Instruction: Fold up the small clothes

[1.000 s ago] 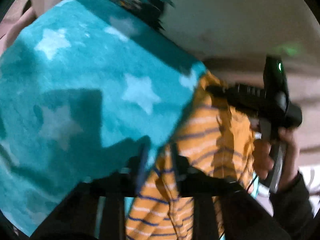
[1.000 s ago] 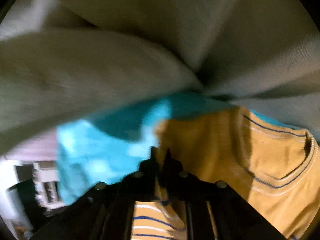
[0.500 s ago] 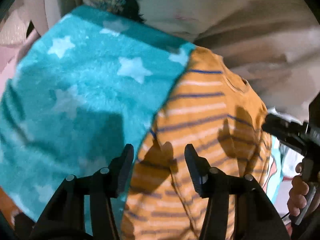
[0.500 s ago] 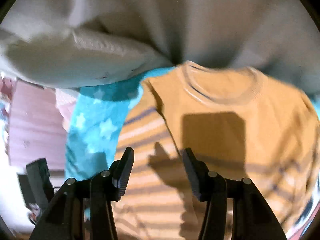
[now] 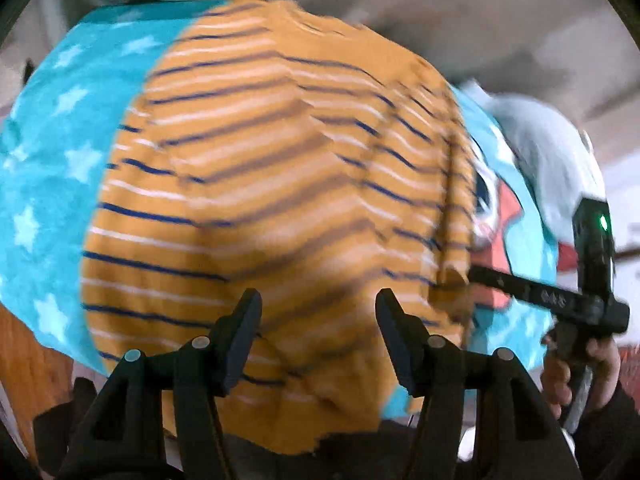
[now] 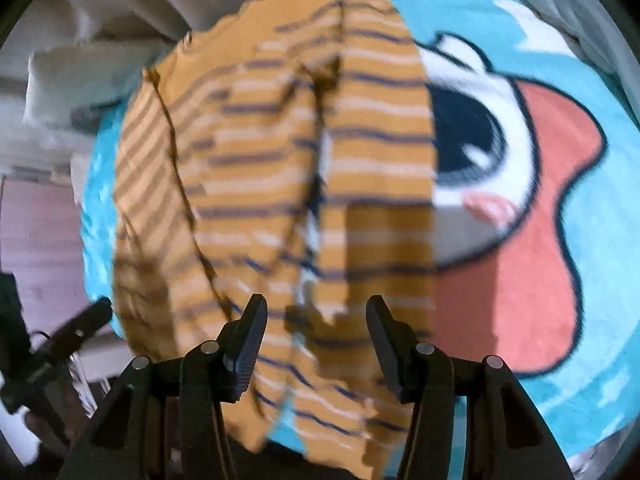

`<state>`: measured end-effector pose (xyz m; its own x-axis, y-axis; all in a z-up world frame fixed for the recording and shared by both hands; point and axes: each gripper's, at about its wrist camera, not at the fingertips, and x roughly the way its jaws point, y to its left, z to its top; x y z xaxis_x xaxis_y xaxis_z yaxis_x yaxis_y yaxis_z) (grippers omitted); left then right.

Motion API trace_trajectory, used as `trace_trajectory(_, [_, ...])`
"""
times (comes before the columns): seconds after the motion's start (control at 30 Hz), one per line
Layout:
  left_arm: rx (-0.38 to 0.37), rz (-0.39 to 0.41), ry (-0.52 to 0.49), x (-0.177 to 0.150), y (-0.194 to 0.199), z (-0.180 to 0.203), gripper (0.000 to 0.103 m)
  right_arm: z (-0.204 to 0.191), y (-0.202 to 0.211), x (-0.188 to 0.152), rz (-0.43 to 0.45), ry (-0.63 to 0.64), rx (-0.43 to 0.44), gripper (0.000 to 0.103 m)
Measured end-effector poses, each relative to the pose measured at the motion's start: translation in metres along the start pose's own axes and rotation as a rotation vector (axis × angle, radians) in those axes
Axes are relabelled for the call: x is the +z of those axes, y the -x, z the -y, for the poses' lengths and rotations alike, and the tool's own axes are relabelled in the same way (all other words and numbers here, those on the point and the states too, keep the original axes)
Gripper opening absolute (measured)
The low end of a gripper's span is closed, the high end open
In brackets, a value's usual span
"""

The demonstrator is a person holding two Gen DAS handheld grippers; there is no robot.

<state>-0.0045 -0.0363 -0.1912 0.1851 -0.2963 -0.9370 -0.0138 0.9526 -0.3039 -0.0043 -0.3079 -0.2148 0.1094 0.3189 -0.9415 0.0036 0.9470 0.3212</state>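
Where the striped shirt (image 5: 280,184) lay on the turquoise blanket (image 5: 52,168), I held my left gripper (image 5: 318,336) and right gripper (image 6: 316,340) released above its near hem; blanket margin flanked both sides.

**Both grippers released and pulled back**

A second ago the left gripper (image 5: 318,336) and right gripper (image 6: 316,340) pinched the striped shirt (image 5: 280,184); now both stand agape above it, and the shirt fills mid-frame, flat on the teal blanket (image 5: 48,160)
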Motion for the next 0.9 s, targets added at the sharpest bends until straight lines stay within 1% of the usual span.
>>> trace_trajectory(0.03, [0.004,-0.010,-0.024,-0.004,-0.002,0.009,0.063,0.009,0.004,-0.005,0.008,-0.002,-0.007,0.056])
trace_trajectory(0.13, [0.011,-0.043,-0.097,-0.014,-0.016,0.040,0.064,0.034,0.006,-0.009,0.000,-0.021,0.015,0.056])
trace_trajectory(0.2, [0.020,-0.046,-0.123,-0.016,-0.021,0.054,0.064,0.044,0.004,-0.005,0.019,-0.019,0.002,0.056])
trace_trajectory(0.27, [0.035,-0.042,-0.143,-0.020,-0.025,0.067,0.064,0.059,0.008,-0.006,0.065,-0.026,-0.031,0.056])
trace_trajectory(0.33, [0.040,-0.051,-0.165,-0.024,-0.030,0.077,0.064,0.062,0.001,-0.003,0.081,-0.047,-0.024,0.051])
trace_trajectory(0.4, [0.048,-0.064,-0.208,-0.027,-0.038,0.090,0.064,0.067,-0.007,0.002,0.076,-0.063,0.021,0.049])
trace_trajectory(0.43, [0.051,-0.067,-0.227,-0.029,-0.041,0.096,0.064,0.065,-0.011,0.003,0.070,-0.051,0.033,0.049])
trace_trajectory(0.47, [0.053,-0.073,-0.243,-0.032,-0.043,0.101,0.064,0.061,-0.013,0.004,0.076,-0.024,0.025,0.049])
trace_trajectory(0.5, [0.050,-0.078,-0.251,-0.034,-0.045,0.105,0.064,0.056,-0.014,0.006,0.076,0.006,0.023,0.033])
trace_trajectory(0.53, [0.047,-0.086,-0.257,-0.037,-0.047,0.108,0.064,0.052,-0.017,0.007,0.051,0.031,0.038,0.006])
trace_trajectory(0.57, [0.039,-0.098,-0.264,-0.039,-0.050,0.111,0.064,0.050,-0.022,0.009,0.021,0.044,0.040,0.004])
trace_trajectory(0.63, [0.027,-0.120,-0.286,-0.043,-0.058,0.120,0.064,0.049,-0.020,0.010,0.015,0.063,0.036,0.004])
trace_trajectory(0.67, [0.021,-0.127,-0.307,-0.044,-0.062,0.126,0.064,0.050,-0.016,0.011,0.017,0.059,0.047,0.004])
trace_trajectory(0.73, [-0.005,-0.147,-0.351,-0.046,-0.071,0.140,0.064,0.058,-0.003,0.012,0.039,0.028,0.090,0.004])
trace_trajectory(0.8, [-0.043,-0.196,-0.412,-0.049,-0.085,0.158,0.064,0.067,0.008,0.013,0.055,0.003,0.131,0.004])
trace_trajectory(0.87, [-0.065,-0.235,-0.442,-0.050,-0.102,0.174,0.064,0.076,0.014,0.013,0.059,-0.017,0.149,0.004])
trace_trajectory(0.9, [-0.065,-0.250,-0.447,-0.050,-0.110,0.180,0.064,0.080,0.017,0.013,0.063,-0.025,0.163,0.007])
